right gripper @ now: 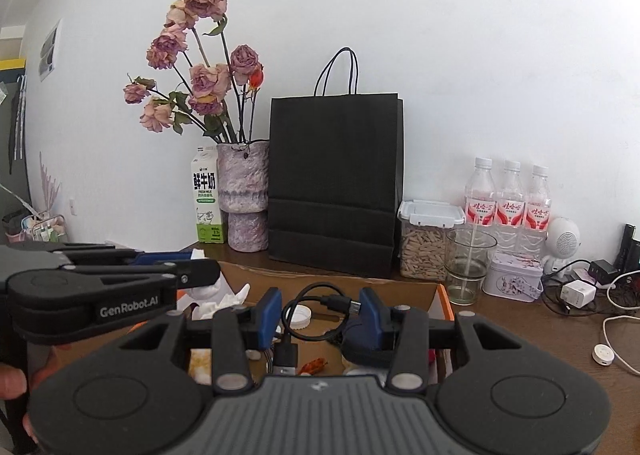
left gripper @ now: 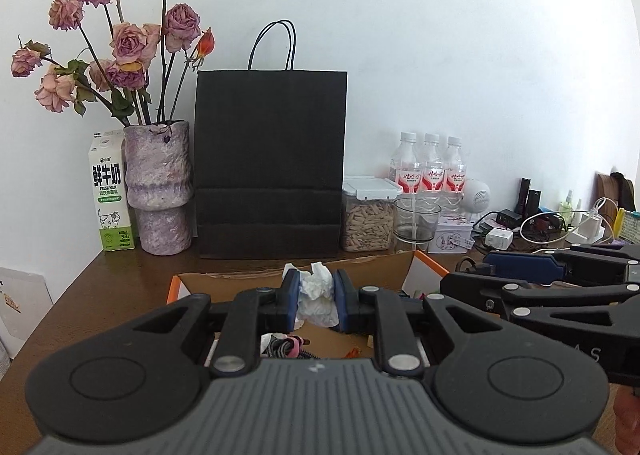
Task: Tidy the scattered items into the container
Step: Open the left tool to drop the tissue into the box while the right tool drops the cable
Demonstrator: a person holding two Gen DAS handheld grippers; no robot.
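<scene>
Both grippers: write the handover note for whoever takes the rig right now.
Left gripper: shut on a crumpled tissue, held above the cardboard box.
Right gripper: shut on a black USB cable, also over the box.
Done: bottle cap, a wrapper and other small bits already lie in the box.
Left: release tissue and cable into the box. A white cable and chargers lie at the right of the table; whether they belong is unclear.

A crumpled white tissue [left gripper: 317, 293] hangs pinched above the open cardboard box [left gripper: 224, 278] with orange edges, while a coiled black USB cable [right gripper: 320, 311] dangles over the box's middle.
</scene>
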